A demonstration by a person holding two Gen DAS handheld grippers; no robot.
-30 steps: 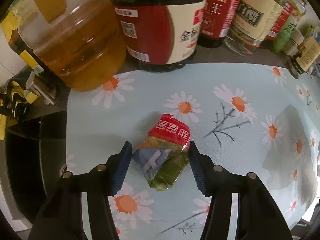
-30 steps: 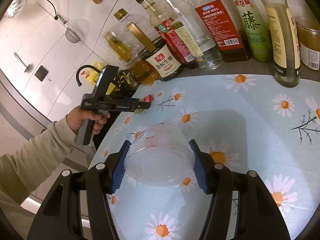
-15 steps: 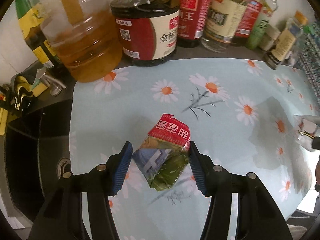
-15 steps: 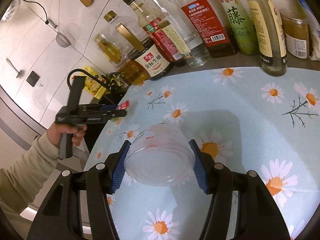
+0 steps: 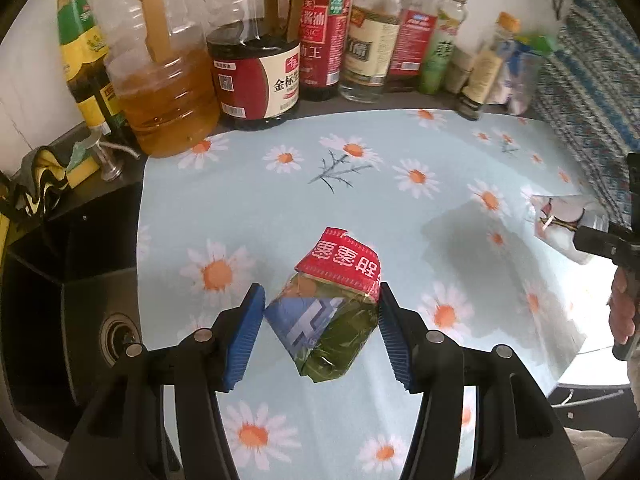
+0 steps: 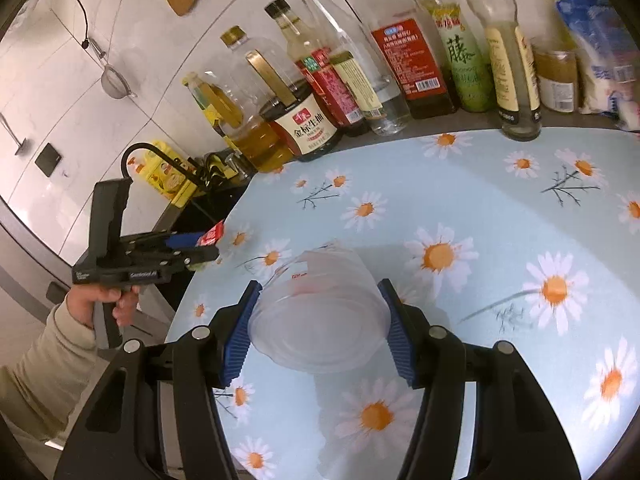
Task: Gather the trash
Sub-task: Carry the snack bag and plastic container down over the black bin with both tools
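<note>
Left jaws clamp crumpled red-green snack wrapper [image 5: 328, 308]; right jaws clamp clear plastic cup [image 6: 320, 320], tipped sideways.

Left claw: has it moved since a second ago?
Yes. The left claw, shut on the wrapper, has pulled back from the soy sauce jug, which now looks smaller and farther off.

Left gripper [image 5: 320, 328]: angled downward, blue pads clamped on a snack wrapper [image 5: 332, 304]. Right gripper [image 6: 320, 322]: angled downward, pads clamped on a clear plastic cup [image 6: 320, 316]. Left hand [image 6: 100, 304]: wrapped around its handle.
</note>
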